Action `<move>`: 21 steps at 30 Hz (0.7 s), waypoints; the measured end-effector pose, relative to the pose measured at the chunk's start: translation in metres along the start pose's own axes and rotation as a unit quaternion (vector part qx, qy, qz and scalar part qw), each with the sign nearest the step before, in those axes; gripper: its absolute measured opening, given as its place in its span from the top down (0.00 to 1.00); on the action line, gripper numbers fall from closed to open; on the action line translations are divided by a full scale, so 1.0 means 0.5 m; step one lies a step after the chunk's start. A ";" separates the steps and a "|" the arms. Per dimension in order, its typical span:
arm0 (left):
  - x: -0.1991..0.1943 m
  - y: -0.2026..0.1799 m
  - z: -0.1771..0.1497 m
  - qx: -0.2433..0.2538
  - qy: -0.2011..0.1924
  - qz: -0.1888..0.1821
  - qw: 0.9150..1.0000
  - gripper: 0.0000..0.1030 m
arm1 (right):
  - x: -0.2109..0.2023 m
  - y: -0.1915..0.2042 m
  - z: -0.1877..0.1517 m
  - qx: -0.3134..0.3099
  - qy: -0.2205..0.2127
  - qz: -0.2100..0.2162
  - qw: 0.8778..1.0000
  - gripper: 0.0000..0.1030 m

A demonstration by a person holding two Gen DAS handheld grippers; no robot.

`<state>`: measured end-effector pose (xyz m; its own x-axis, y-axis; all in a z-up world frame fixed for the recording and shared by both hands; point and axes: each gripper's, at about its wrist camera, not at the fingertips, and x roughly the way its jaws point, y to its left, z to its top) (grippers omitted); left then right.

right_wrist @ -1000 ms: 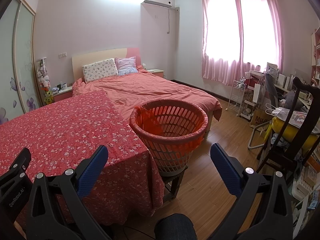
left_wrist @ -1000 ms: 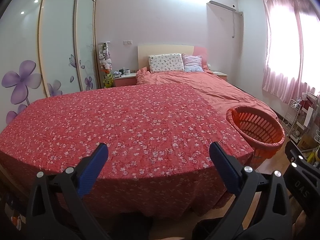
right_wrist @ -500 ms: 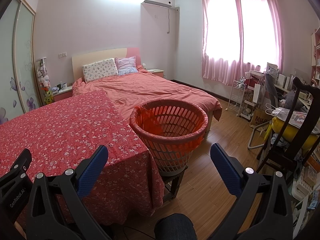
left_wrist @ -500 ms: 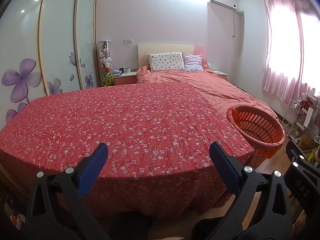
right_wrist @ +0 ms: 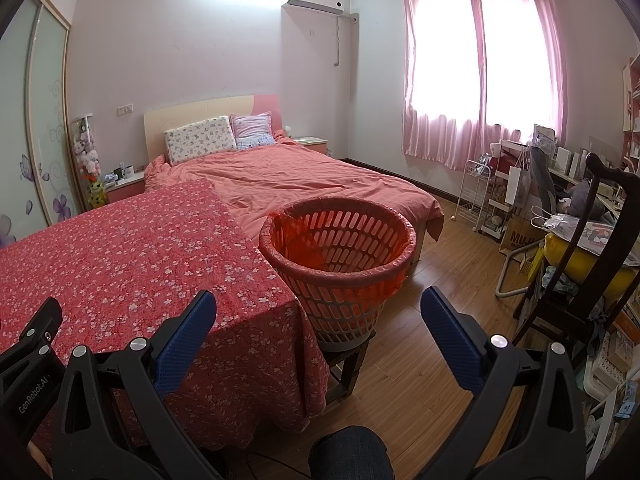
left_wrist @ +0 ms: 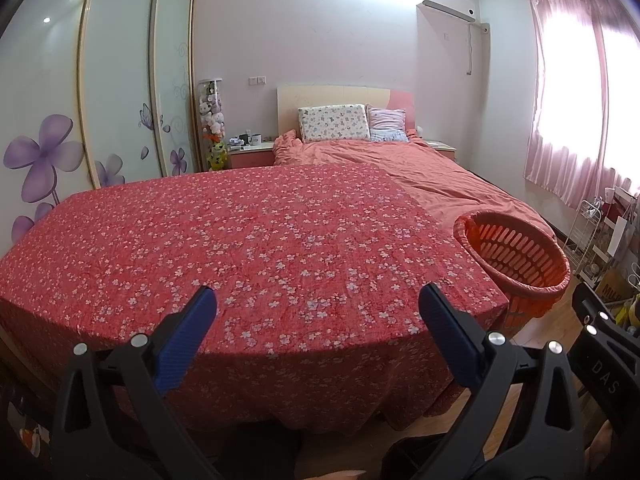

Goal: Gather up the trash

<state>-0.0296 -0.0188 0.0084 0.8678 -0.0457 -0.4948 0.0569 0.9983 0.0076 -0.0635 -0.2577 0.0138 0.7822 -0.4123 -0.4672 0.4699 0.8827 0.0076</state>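
Both the left gripper [left_wrist: 318,322] and right gripper [right_wrist: 318,326] hold their jaws apart, gripping nothing, near the orange slotted plastic basket [right_wrist: 340,256] beside the red floral-clothed surface [left_wrist: 240,248].

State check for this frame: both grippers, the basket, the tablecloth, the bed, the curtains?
left gripper: open, holding nothing
right gripper: open, holding nothing
basket: upright on a stool, red bag lining it
tablecloth: spread flat, bare
bed: made
curtains: drawn shut

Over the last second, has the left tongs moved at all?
Yes, barely. In the left wrist view the headboard and basket sit slightly lower in frame, so the open left tongs tipped up a touch.
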 end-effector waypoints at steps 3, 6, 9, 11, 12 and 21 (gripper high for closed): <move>0.001 0.001 -0.001 -0.001 0.001 0.000 1.000 0.04 | 0.000 0.000 -0.001 0.001 0.000 0.000 1.000 0.02; 0.001 0.000 -0.001 -0.002 0.002 -0.001 1.000 0.04 | 0.000 0.000 0.000 0.001 0.000 0.000 1.000 0.02; 0.002 -0.003 -0.003 -0.001 0.003 -0.001 1.000 0.04 | 0.000 0.000 -0.001 0.000 0.000 0.000 1.000 0.02; 0.001 -0.003 -0.004 -0.002 0.003 -0.001 1.000 0.04 | 0.000 0.000 0.000 0.000 0.000 0.000 1.000 0.02; 0.002 -0.003 -0.003 -0.002 0.003 -0.001 1.000 0.04 | 0.000 -0.001 0.000 0.000 0.000 0.000 1.000 0.02; 0.002 -0.003 -0.003 -0.002 0.003 -0.001 1.000 0.04 | 0.000 -0.001 0.000 0.000 0.000 0.000 1.000 0.02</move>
<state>-0.0298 -0.0201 0.0065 0.8649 -0.0466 -0.4997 0.0561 0.9984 0.0041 -0.0637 -0.2579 0.0140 0.7823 -0.4122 -0.4669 0.4701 0.8826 0.0084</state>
